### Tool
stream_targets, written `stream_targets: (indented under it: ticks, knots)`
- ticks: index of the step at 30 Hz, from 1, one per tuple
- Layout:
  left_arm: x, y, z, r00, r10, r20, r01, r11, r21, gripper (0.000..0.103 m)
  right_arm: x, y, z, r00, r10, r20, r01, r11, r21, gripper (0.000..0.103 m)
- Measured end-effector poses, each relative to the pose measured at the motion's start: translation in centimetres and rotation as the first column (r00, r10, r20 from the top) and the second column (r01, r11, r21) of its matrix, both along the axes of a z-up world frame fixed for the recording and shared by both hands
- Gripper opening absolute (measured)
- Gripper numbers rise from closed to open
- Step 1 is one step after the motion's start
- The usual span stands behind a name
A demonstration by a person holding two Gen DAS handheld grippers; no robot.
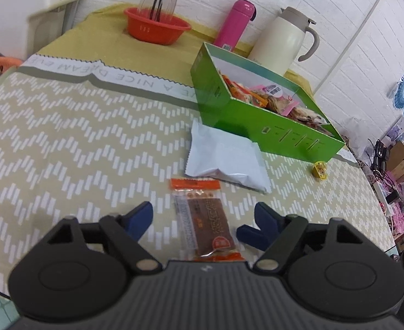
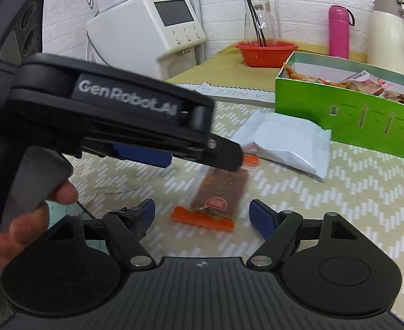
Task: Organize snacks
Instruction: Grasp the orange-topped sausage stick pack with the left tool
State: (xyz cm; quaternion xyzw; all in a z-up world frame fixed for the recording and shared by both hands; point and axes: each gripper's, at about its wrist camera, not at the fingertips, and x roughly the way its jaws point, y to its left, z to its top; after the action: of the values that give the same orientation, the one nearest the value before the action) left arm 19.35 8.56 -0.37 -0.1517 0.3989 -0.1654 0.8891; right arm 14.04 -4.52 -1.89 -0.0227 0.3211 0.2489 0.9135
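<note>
A brown snack bar (image 1: 202, 220) in a clear wrapper with orange ends lies flat on the patterned cloth. My left gripper (image 1: 203, 217) straddles it, blue pads apart on both sides and not touching it. In the right wrist view the same bar (image 2: 218, 192) lies just ahead of my right gripper (image 2: 203, 210), which is open with the bar's near end between its fingers. The left tool's black housing (image 2: 125, 101) crosses above the bar, a hand on its handle. A white packet (image 1: 226, 159) lies beyond, before the green box (image 1: 257, 115) holding several snacks.
Along the back wall stand a red bowl (image 1: 156, 27) with a glass carafe, a pink bottle (image 1: 236, 22) and a cream jug (image 1: 281, 41). A white appliance (image 2: 147, 33) stands at the back left. A small yellow item (image 1: 320, 170) lies near the table's right edge.
</note>
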Motion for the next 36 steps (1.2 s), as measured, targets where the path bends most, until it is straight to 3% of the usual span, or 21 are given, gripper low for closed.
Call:
stream_targets:
  ticks: [2,3,4,6,7,8,11,13,15,17,23,25,28,34,36]
  knots:
    - [0.2,-0.3,-0.2,1.0,-0.013,-0.002,0.013,1.0,0.012,0.079,-0.1,0.2,0.0,0.999,-0.007,0.037,0.009,0.998,-0.055,0.089]
    - [0.3,-0.5,-0.3,1.0,-0.023,0.001,0.023,1.0,0.017,0.079,-0.1,-0.1,0.0,0.999,0.003,0.034,-0.001,0.999,-0.053,0.086]
    - [0.3,-0.7,-0.4,0.999,-0.035,0.002,0.035,0.999,0.017,0.077,-0.2,-0.4,0.2,0.999,0.011,0.037,-0.009,0.998,-0.056,0.071]
    - [0.7,-1.1,-0.9,0.998,-0.055,-0.014,0.055,0.998,0.006,0.073,-0.1,-1.7,0.3,0.999,0.046,0.018,-0.045,0.998,-0.035,0.063]
    - [0.7,-1.4,-1.0,0.998,-0.057,0.0,0.057,0.998,0.012,0.073,-0.1,-2.2,0.3,0.999,0.049,0.018,-0.049,0.998,-0.033,0.047]
    - [0.8,-1.7,-1.0,0.998,-0.061,0.006,0.061,0.998,0.021,0.073,0.0,-2.6,0.3,0.998,0.055,0.012,-0.055,0.998,-0.027,0.037]
    - [0.9,-2.5,-1.1,0.998,-0.064,0.015,0.063,0.997,0.035,0.073,-0.1,-3.5,0.5,0.999,0.041,-0.005,-0.041,0.999,-0.025,0.029]
    - [0.7,-2.6,-1.1,0.999,-0.051,0.018,0.05,0.998,0.039,0.086,-0.4,-3.6,0.9,0.999,0.035,-0.019,-0.035,0.999,-0.032,0.035]
    - [0.7,-2.5,-1.1,0.999,-0.049,0.011,0.049,0.998,0.033,0.091,-0.8,-3.1,0.9,1.0,0.018,-0.02,-0.018,0.999,-0.032,0.056]
    - [0.9,-2.5,-1.0,0.998,-0.06,0.003,0.06,0.998,0.035,0.09,-1.0,-2.1,0.8,1.0,0.013,-0.002,-0.013,0.998,-0.062,0.103]
    - [1.0,-1.9,-0.8,0.994,-0.103,-0.026,0.104,0.994,0.03,0.088,-1.0,0.2,-0.2,0.999,-0.001,0.052,0.007,0.994,-0.11,0.103]
    - [0.9,-1.4,-0.9,0.994,-0.108,-0.031,0.109,0.994,0.015,0.082,-1.2,0.2,-0.1,0.998,0.011,0.058,-0.004,0.994,-0.105,0.103]
    - [1.1,-0.8,-1.0,0.995,-0.091,-0.031,0.09,0.996,-0.029,0.079,-1.5,0.1,0.1,0.997,0.052,0.062,-0.044,0.992,-0.119,0.082]
    - [0.4,-0.1,-1.3,1.0,-0.025,-0.016,0.023,0.995,-0.094,0.082,-2.7,-1.1,0.2,0.988,0.138,0.073,-0.129,0.984,-0.119,0.077]
    - [0.1,-0.2,-1.3,1.0,-0.027,-0.011,0.026,0.996,-0.084,0.082,-3.4,-1.7,0.2,0.982,0.176,0.063,-0.17,0.98,-0.1,0.076]
